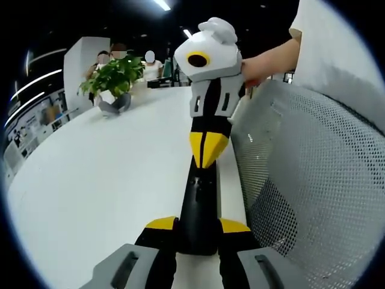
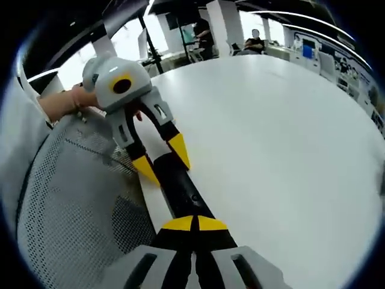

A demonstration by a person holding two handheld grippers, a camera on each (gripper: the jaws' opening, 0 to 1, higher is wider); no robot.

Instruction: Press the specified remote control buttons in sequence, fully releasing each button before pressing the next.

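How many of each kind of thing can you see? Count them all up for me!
Remote: 1
Grippers: 2, the left gripper and the right gripper
Potted plant: 1
Mesh chair: 1
Table: 1
Total: 6

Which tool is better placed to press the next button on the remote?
Right. The right tool is shut, its tips on the remote; the left tool grips that remote's end, steadying it.
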